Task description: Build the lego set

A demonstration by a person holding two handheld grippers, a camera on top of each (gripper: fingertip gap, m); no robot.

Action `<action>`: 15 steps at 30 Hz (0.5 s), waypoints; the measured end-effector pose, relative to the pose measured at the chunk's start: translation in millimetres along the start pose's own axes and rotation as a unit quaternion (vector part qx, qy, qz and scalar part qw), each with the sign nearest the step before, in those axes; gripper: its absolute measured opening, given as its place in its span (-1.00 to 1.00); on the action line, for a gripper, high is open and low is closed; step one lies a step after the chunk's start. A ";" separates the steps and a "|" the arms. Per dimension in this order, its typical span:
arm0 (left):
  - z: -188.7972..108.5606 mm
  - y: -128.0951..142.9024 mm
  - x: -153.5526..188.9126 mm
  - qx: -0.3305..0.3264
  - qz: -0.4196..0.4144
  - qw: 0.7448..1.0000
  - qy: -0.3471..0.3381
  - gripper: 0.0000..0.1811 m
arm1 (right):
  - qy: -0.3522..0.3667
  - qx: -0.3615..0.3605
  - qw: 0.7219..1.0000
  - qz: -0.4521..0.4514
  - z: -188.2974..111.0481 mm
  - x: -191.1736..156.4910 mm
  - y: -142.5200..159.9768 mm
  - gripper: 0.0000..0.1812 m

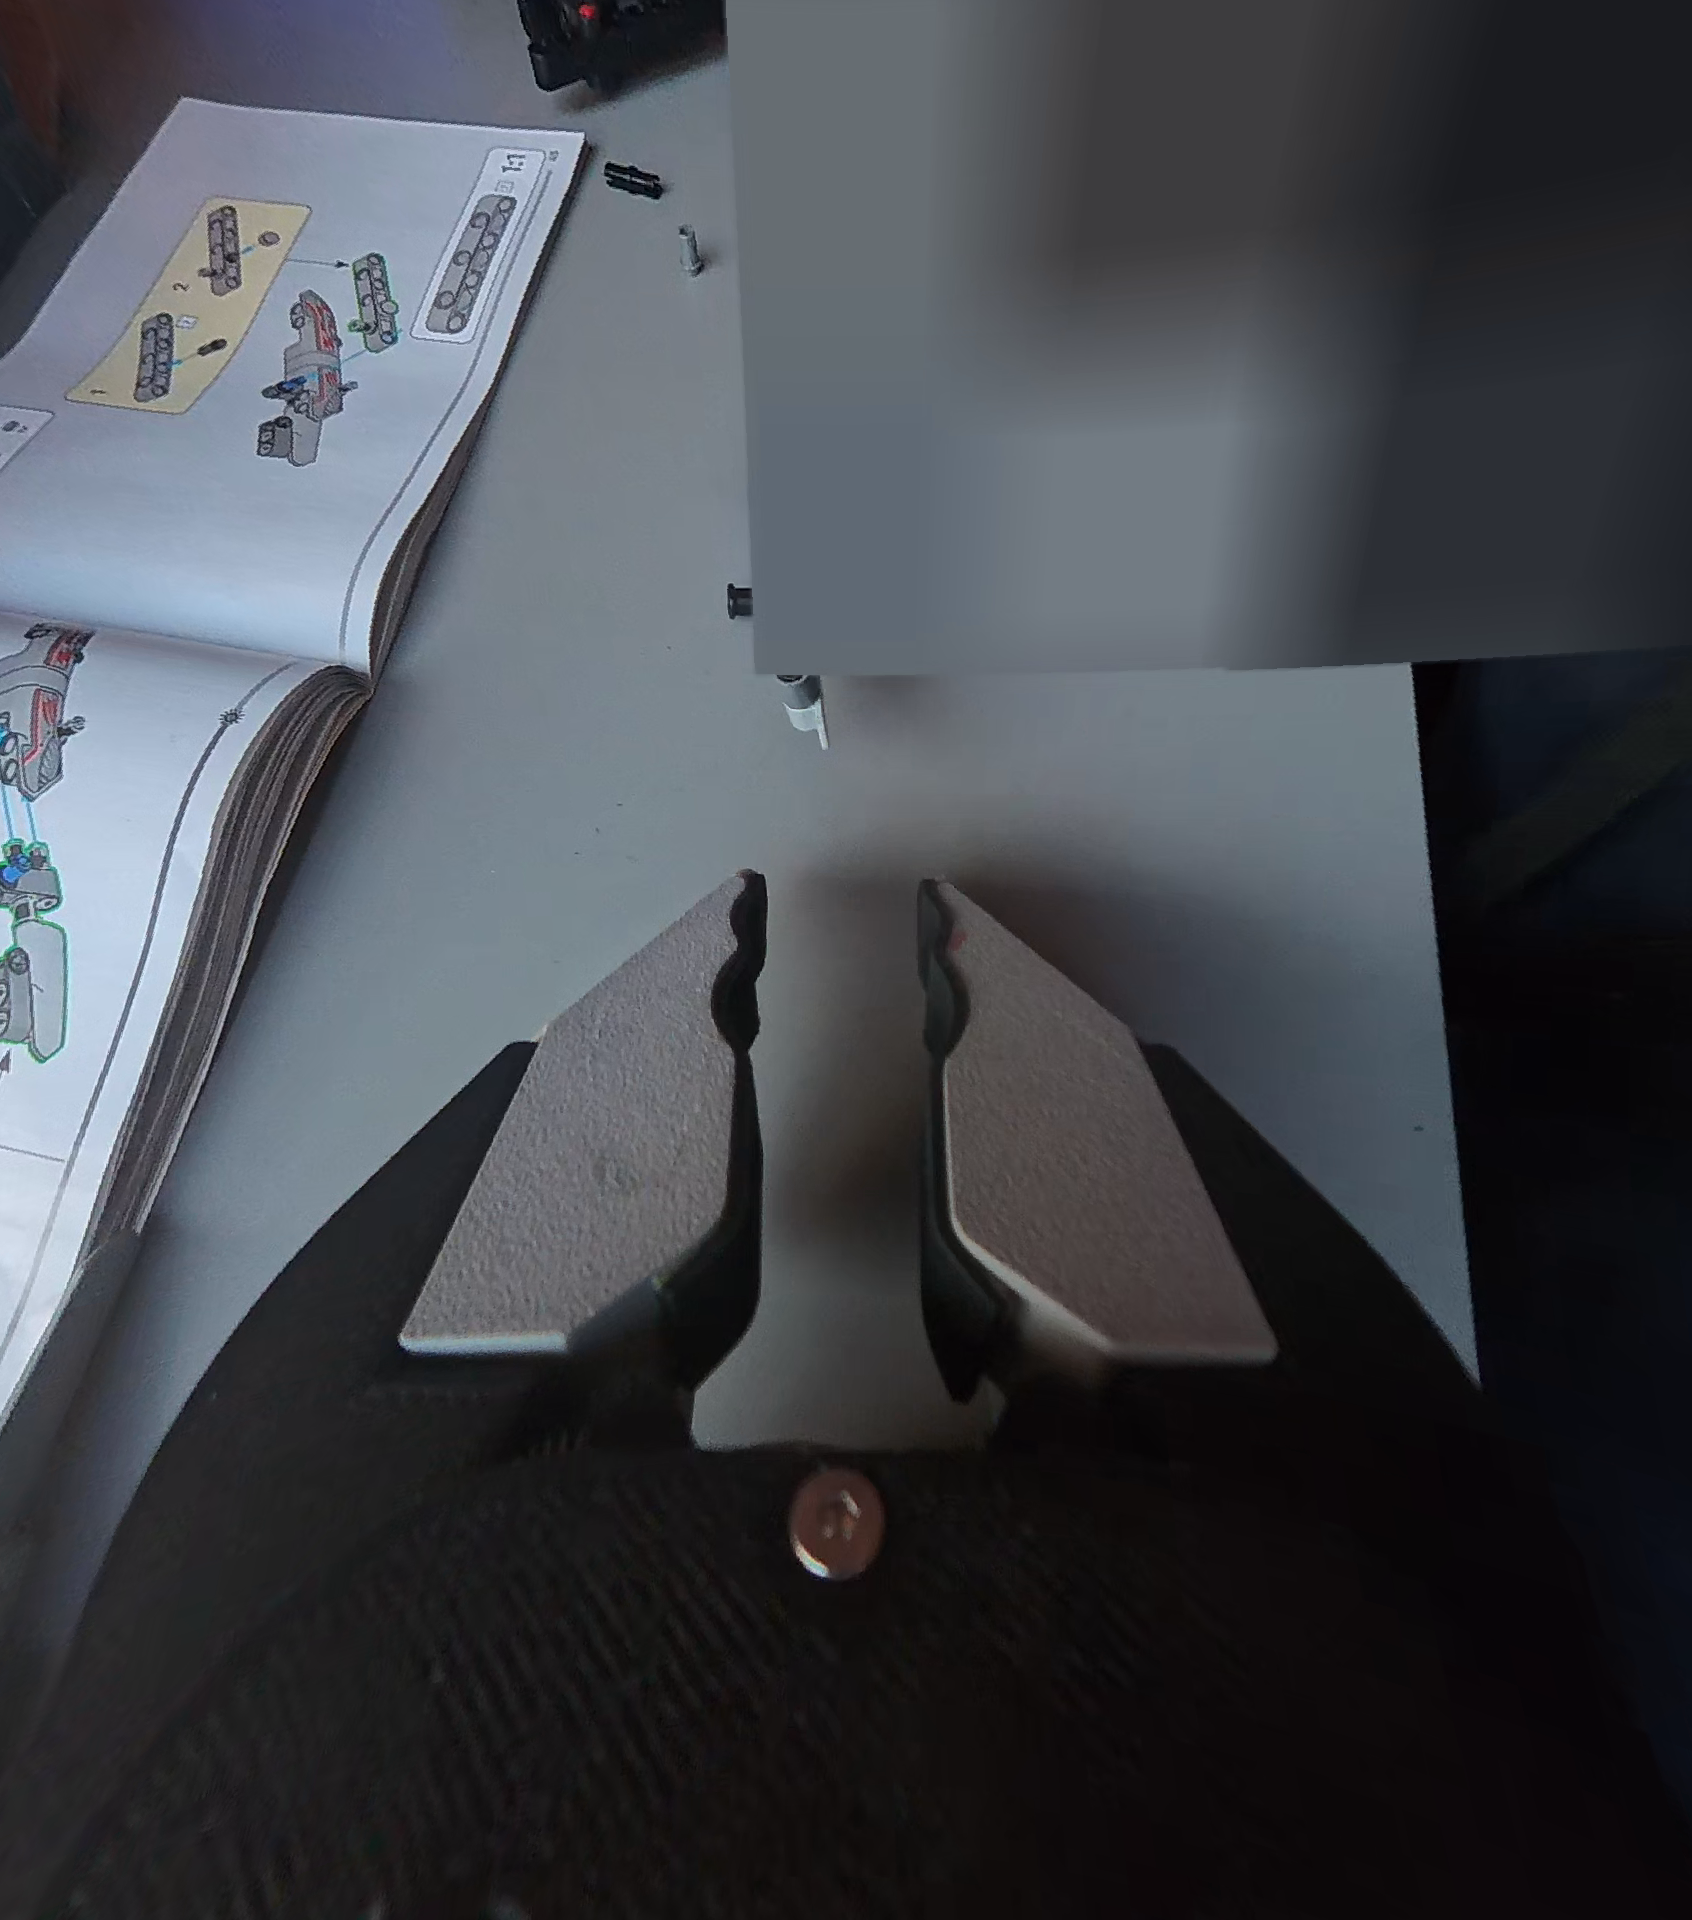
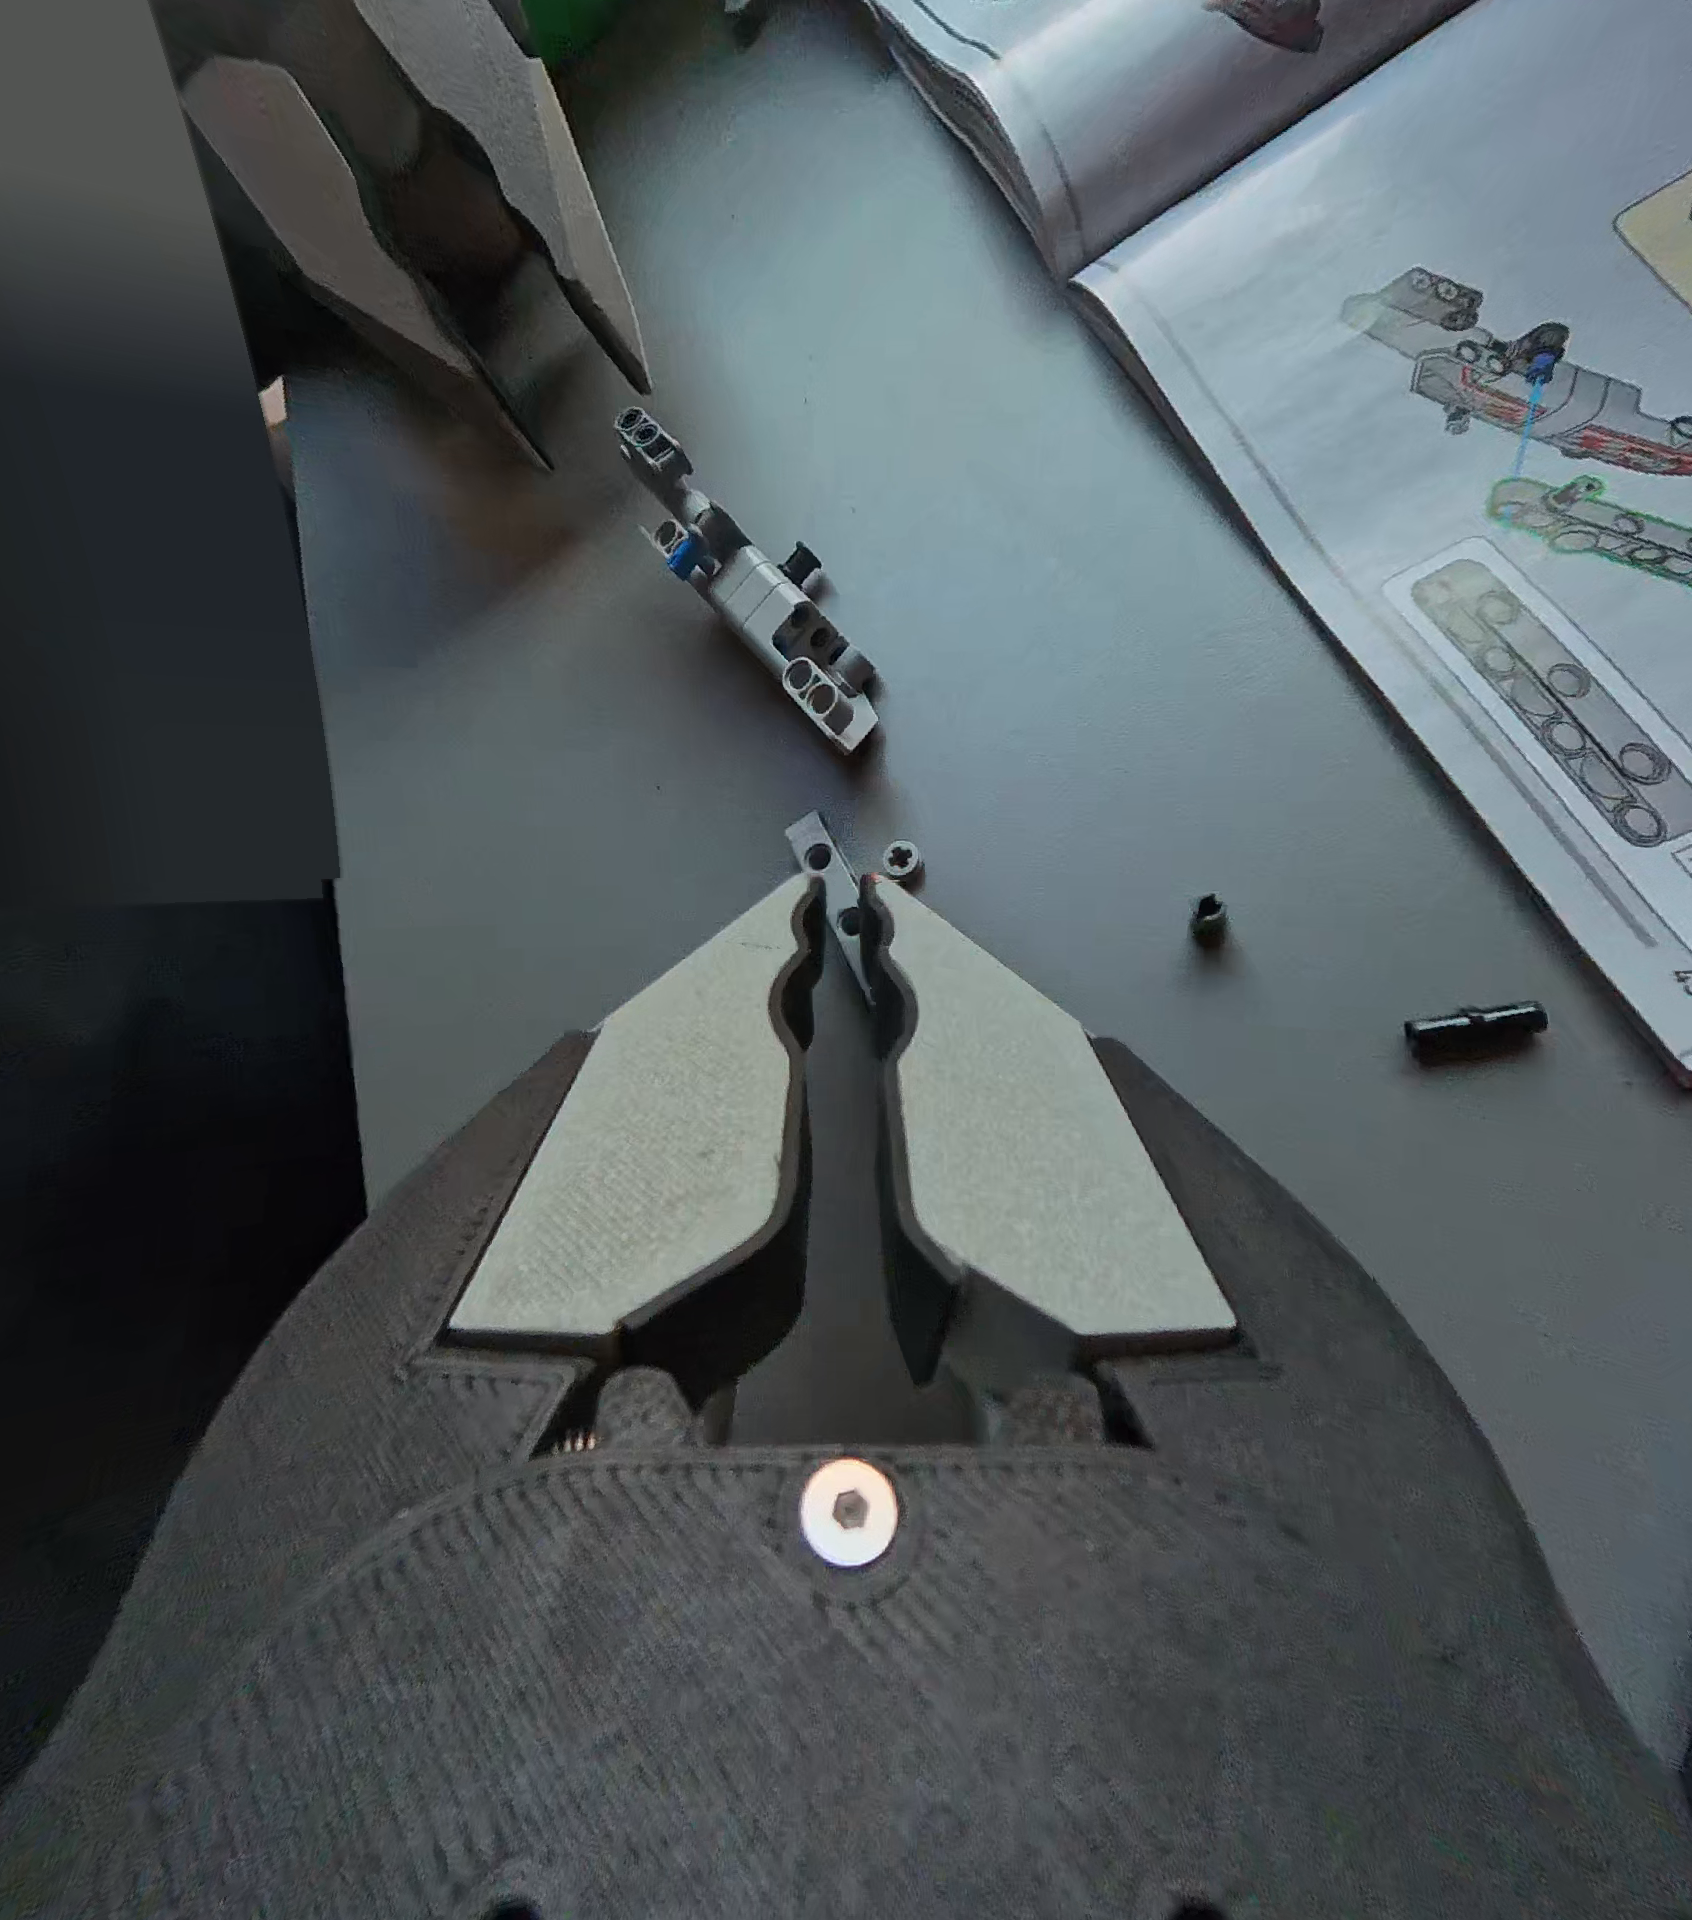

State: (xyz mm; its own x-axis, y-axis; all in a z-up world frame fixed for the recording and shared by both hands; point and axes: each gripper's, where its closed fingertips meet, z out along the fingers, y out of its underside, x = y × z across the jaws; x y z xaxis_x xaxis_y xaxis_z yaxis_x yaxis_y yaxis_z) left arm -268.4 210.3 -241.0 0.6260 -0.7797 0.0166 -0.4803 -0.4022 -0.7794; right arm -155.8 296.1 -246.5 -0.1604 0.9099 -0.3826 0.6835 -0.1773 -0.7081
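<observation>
While the right gripper (image 2: 837,883) pinches a grey beam (image 2: 834,894), mostly hidden between its fingers, the left gripper (image 1: 842,883) gapes empty, the assembly (image 2: 754,582) lies farther on the table (image 2: 977,520), and the booklet (image 2: 1444,499) is cut off.

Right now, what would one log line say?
right tongs: shut on grey beam | left tongs: open, empty | grey assembly: on table | manual: open
</observation>
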 end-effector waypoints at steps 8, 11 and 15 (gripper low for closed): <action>-1.6 -0.2 -0.1 0.004 -0.004 1.000 0.002 -0.72 | 0.033 -0.010 0.996 -0.078 0.5 -4.2 1.0 -0.96; -1.3 0.2 0.1 0.002 -0.002 1.000 0.000 -0.72 | 0.029 -0.004 0.996 -0.085 -0.1 -6.3 -0.3 -0.93; -1.1 0.3 0.1 0.001 0.000 1.000 -0.001 -0.72 | 0.038 -0.030 0.995 -0.090 4.9 -3.2 7.5 -0.95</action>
State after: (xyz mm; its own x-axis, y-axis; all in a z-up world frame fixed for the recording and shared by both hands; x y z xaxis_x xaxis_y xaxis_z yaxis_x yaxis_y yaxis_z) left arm -269.2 209.6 -240.5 0.6281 -0.7780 0.0156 -0.4781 -0.4016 -0.7811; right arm -153.7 290.0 -253.5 -0.2317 0.9508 -0.2058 0.6907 0.0119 -0.7230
